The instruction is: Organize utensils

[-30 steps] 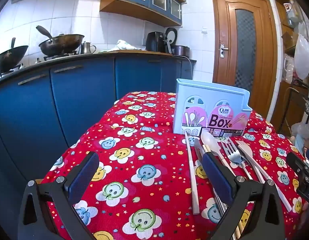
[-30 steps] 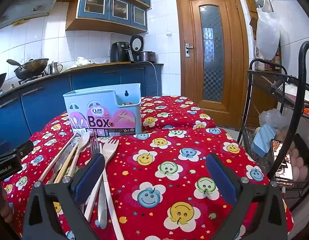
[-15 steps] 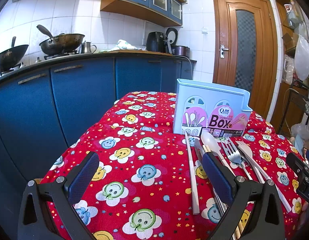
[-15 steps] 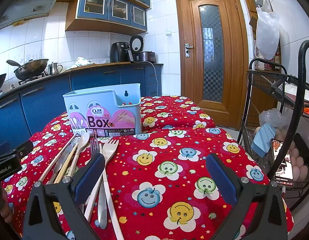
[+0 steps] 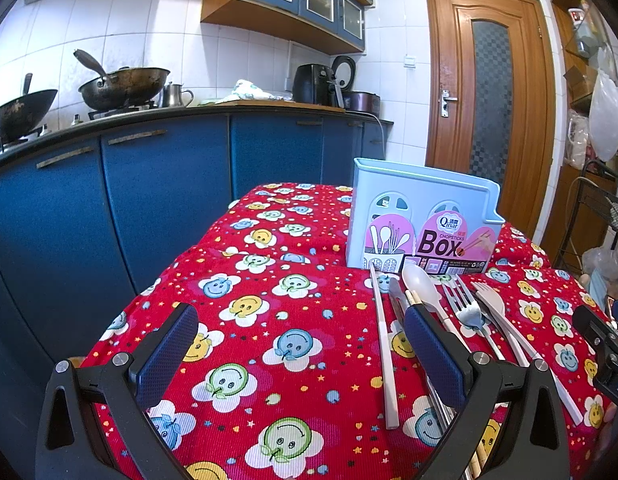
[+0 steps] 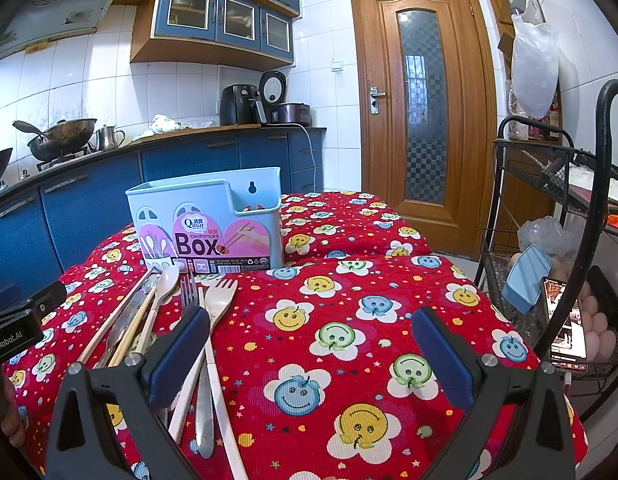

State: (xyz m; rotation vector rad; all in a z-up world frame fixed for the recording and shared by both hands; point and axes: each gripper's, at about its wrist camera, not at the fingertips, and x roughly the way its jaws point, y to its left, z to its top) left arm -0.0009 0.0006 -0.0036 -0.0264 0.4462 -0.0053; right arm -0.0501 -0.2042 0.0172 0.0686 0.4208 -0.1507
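A light blue utensil box with a pink "Box" label stands upright on the red smiley tablecloth; it also shows in the right wrist view. In front of it lie several utensils: a white chopstick, a white spoon, a metal fork and a white fork. In the right wrist view the white fork, metal fork and spoon lie left of centre. My left gripper is open and empty, left of the utensils. My right gripper is open and empty, right of them.
Blue kitchen cabinets with woks and appliances on the counter run behind the table. A wooden door stands at the back. A black wire rack with eggs and bags stands close to the table's right edge.
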